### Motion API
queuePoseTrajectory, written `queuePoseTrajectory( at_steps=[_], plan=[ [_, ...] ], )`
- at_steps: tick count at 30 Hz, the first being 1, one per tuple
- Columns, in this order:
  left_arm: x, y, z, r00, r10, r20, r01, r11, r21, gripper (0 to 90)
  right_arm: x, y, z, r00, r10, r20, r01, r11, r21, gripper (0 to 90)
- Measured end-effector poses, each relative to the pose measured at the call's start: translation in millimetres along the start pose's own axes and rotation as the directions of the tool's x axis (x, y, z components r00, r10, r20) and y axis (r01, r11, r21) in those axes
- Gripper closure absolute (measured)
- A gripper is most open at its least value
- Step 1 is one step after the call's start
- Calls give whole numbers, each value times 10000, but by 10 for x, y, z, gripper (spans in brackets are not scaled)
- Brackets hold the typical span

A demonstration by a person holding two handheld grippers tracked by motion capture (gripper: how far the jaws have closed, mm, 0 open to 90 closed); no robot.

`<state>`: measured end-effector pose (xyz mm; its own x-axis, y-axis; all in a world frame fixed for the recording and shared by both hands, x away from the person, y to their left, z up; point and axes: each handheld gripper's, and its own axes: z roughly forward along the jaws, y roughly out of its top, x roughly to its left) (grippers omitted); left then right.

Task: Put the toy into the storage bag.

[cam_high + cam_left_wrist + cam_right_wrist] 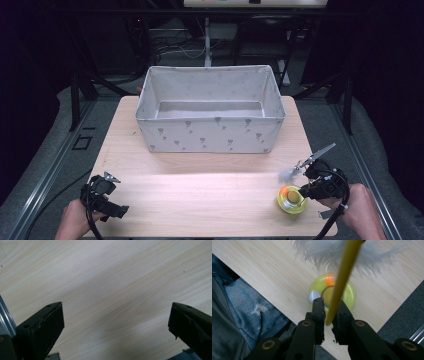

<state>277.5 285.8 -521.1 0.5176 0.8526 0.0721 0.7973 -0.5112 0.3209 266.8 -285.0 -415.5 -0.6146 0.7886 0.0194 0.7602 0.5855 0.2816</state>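
**Yellow wand pinched over the ring toy**

Yellow and thin, the wand (342, 277) stands between the fingers (319, 315) of the right gripper (329, 315), which are closed on its lower end. The grip sits low on the stick, probably so the white feather tuft (332, 251) at the other end swings free and nothing soft gets crushed. In the high view the wand (315, 157) slants up toward one o'clock from the right gripper (306, 190), the feather (286, 174) hanging near its middle.

Directly under the grip lies a yellow-green ring toy (291, 200) with an orange ball in its track, at about five o'clock on the worktop (200, 200), near the front right corner. Wand and ring look joined or touching; which one, I cannot tell.

The fabric box (210, 112) sits open-topped at twelve o'clock, its inside bare, a likely place to drop the toy.

The left gripper (102, 197) waits at seven o'clock, fingers (47, 325) spread wide above bare wood, holding nothing, kept out of the right hand's way.
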Motion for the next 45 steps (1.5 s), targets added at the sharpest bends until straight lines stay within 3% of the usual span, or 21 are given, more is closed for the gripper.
queuePoseTrajectory(
  at_steps=[15, 24, 45],
  plan=[
    [2, -4, 10, 10000, 31, 6, -31, 9999, 124, 9, 11, 119, -32, 9992, -384, -87, 388, 9985, 397, 880],
    [9, -5, 5, 10000, -8, 9, 8, 10000, 89, 9, 19, 190, -100, 9983, -584, 7, 583, 9980, 233, 880],
    [7, -5, 16, 10000, 48, 35, -49, 9999, 149, 8, -70, 565, -181, 9941, -1081, 27, 1080, 9939, 241, 880]
  ],
)
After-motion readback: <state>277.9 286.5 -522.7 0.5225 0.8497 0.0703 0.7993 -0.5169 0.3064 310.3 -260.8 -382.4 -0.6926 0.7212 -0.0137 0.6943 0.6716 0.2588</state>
